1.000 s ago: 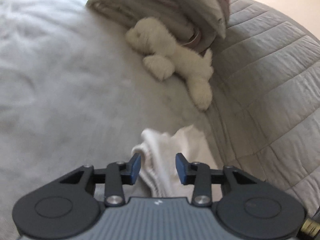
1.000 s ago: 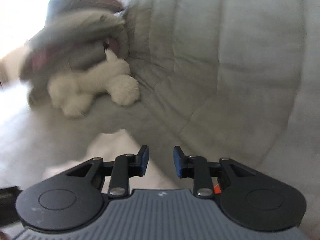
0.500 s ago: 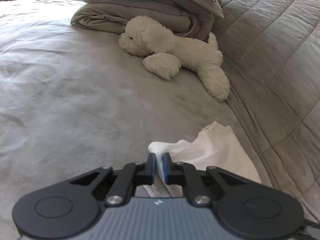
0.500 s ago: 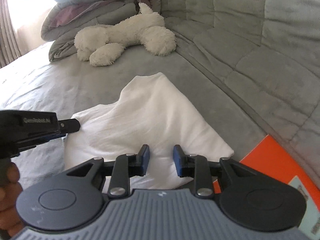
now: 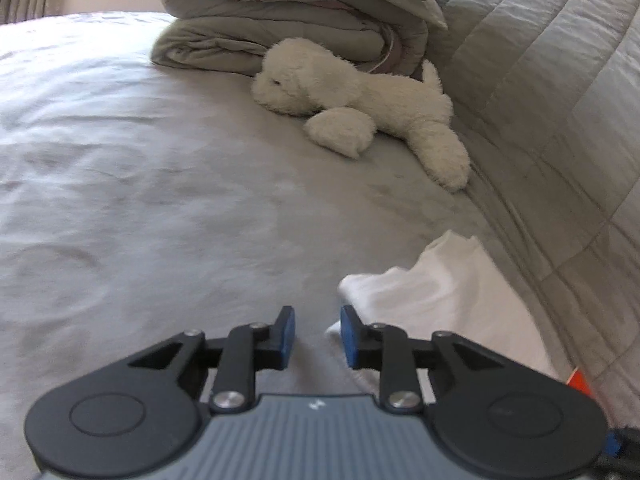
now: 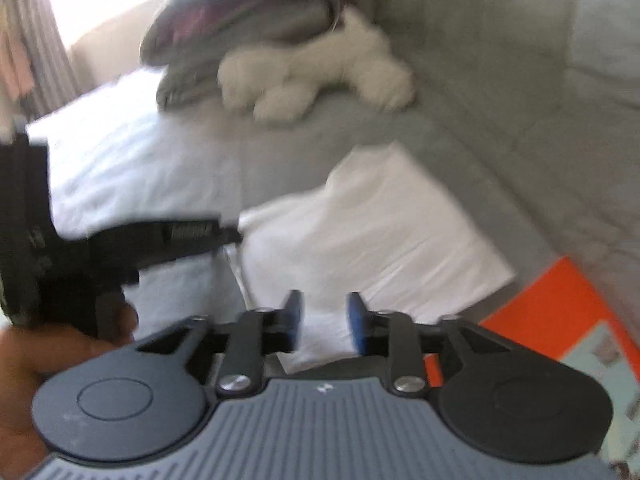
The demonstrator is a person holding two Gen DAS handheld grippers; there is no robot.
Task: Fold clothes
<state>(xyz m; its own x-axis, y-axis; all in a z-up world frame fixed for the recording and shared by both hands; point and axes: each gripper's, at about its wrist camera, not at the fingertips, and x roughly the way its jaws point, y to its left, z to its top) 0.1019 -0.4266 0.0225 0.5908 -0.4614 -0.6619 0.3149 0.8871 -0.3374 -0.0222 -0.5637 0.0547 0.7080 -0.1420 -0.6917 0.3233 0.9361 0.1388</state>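
The folded white garment (image 6: 372, 240) lies on the grey bed (image 5: 160, 200), close to the quilted backrest (image 5: 560, 100). The left gripper (image 5: 316, 334) sits at its left edge, fingers opening, nothing between them. The right gripper (image 6: 323, 322) hovers over its near edge, fingers opening, empty. A plush dog (image 5: 360, 100) lies beyond.

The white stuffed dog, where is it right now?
In the left wrist view the white stuffed dog lies upper right on the grey bed, against the folded duvet, beyond the white garment.
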